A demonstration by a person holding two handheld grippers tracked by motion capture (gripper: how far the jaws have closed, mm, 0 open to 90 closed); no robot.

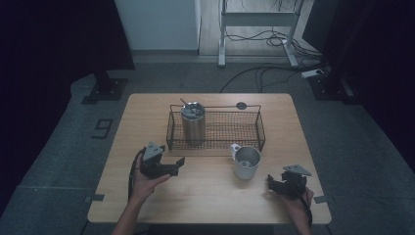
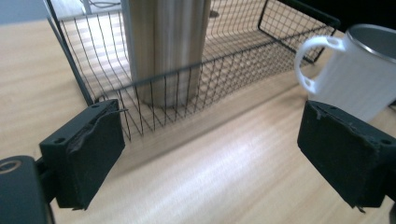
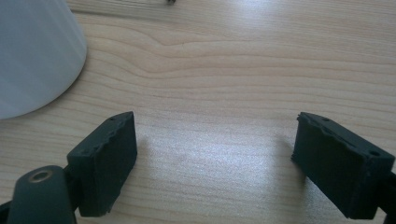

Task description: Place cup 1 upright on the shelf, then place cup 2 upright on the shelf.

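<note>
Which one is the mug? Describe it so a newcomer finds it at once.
On the wooden table, find the wire basket. The mug stands on the wood outside its front right corner. Unlike the tall steel tumbler inside the basket, it is short, white and handled.

We count one wire basket (image 1: pixel 215 128) in the middle of the table (image 1: pixel 205 200), one steel tumbler (image 1: pixel 193 125) standing in the basket's left end, one white mug (image 1: pixel 246 162) just before the basket's right corner, and two grippers.
</note>
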